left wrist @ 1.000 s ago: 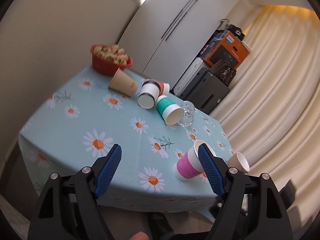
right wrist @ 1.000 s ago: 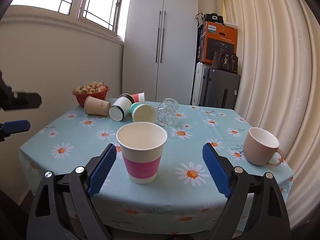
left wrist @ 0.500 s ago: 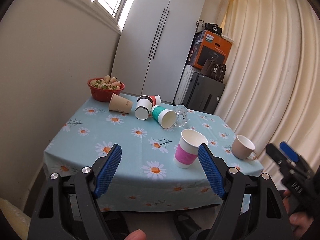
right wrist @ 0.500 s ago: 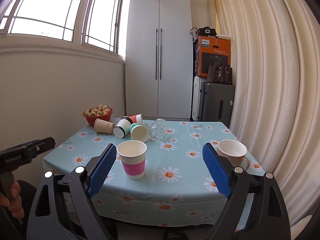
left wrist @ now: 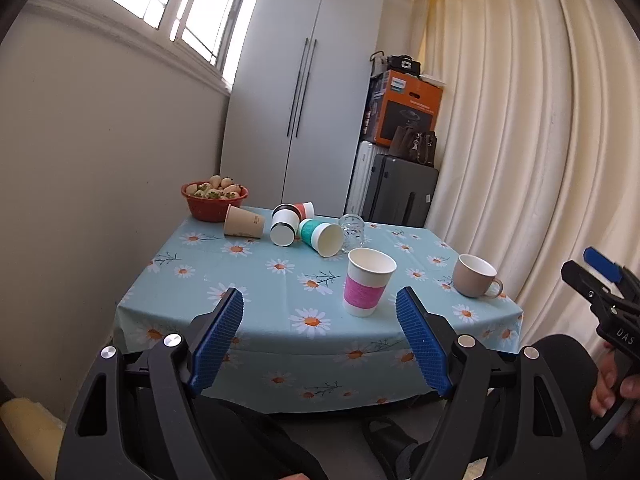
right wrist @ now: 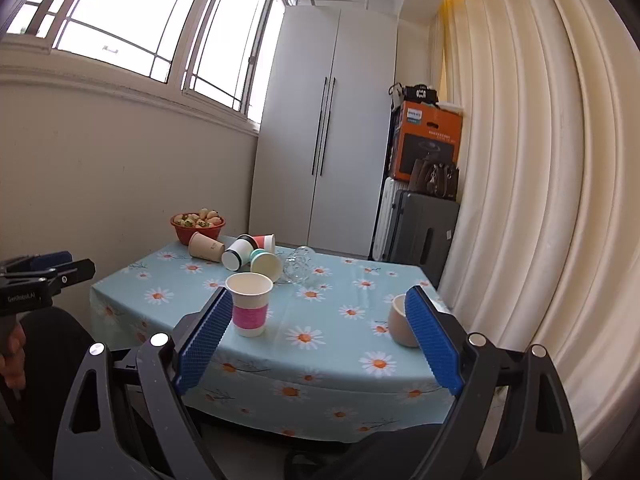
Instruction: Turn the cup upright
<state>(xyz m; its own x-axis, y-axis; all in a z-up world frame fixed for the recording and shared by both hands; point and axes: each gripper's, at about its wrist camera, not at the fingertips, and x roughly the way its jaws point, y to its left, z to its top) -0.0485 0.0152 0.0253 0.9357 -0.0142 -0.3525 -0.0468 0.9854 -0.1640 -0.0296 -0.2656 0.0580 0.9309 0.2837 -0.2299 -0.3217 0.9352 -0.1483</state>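
A paper cup with a pink band (left wrist: 366, 286) stands upright near the front of the daisy-print table (left wrist: 248, 280); it also shows in the right wrist view (right wrist: 249, 304). A beige mug (left wrist: 474, 276) stands upright at the right. Several cups lie on their sides at the back: a tan one (left wrist: 243, 222), a black-and-white one (left wrist: 284, 226), a teal one (left wrist: 322, 236), and a glass (left wrist: 352, 230). My left gripper (left wrist: 320, 320) is open and empty, in front of the table. My right gripper (right wrist: 320, 320) is open and empty, also back from the table edge.
A red bowl of fruit (left wrist: 214, 200) sits at the back left corner. A white wardrobe (left wrist: 304, 120), suitcases (left wrist: 400, 196) and an orange box stand behind the table. Curtains (left wrist: 520, 140) hang on the right, a wall on the left.
Both grippers have drawn back from the table and away from the pink cup, which stays upright. The left view has levelled out.
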